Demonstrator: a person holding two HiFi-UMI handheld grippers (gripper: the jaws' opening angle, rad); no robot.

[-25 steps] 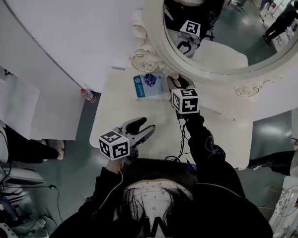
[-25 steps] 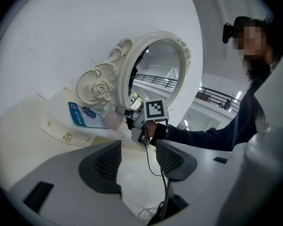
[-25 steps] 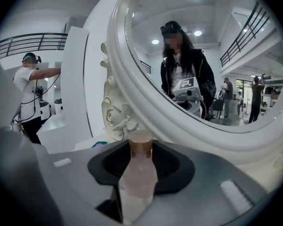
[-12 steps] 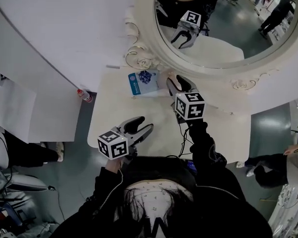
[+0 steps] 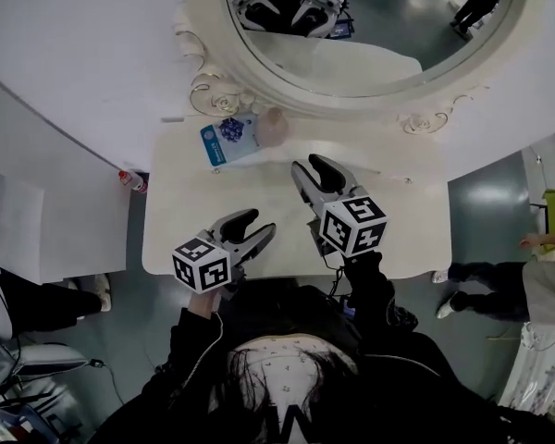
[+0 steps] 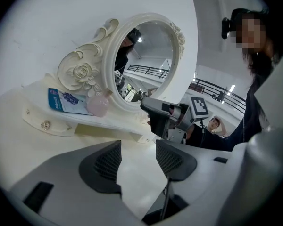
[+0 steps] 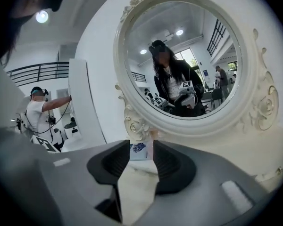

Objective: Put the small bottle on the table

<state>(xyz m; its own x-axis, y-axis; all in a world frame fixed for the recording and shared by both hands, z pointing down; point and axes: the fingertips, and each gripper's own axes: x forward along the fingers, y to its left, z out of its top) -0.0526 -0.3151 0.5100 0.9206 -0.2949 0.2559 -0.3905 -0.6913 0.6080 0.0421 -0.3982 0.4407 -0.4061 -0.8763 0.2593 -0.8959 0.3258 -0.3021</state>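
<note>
Jaws parted and empty in head view, right gripper (image 5: 310,165) just opened, left gripper (image 5: 257,222) nearer the body, both pointing across the white dressing table (image 5: 407,220), small pink bottle (image 5: 275,125) on it at the ornate white-framed mirror (image 5: 351,102)'s foot; left gripper view, jaws apart, bottle (image 6: 100,105) beside a blue-and-white card (image 6: 66,101); right gripper view, pads wide, nothing gripped.

Staged set in a big lab hall, not a real home: an ornate white dressing table (image 5: 407,220) with an oval mirror (image 5: 388,35) stands against bare white partition panels (image 5: 65,54) on a glossy grey-green floor (image 5: 499,202). Upper-level railing (image 7: 35,72) and ceiling lights (image 7: 41,16) behind. Another person (image 7: 36,111) in headgear, trailing a cable, works nearby, and more people show in the mirror
</note>
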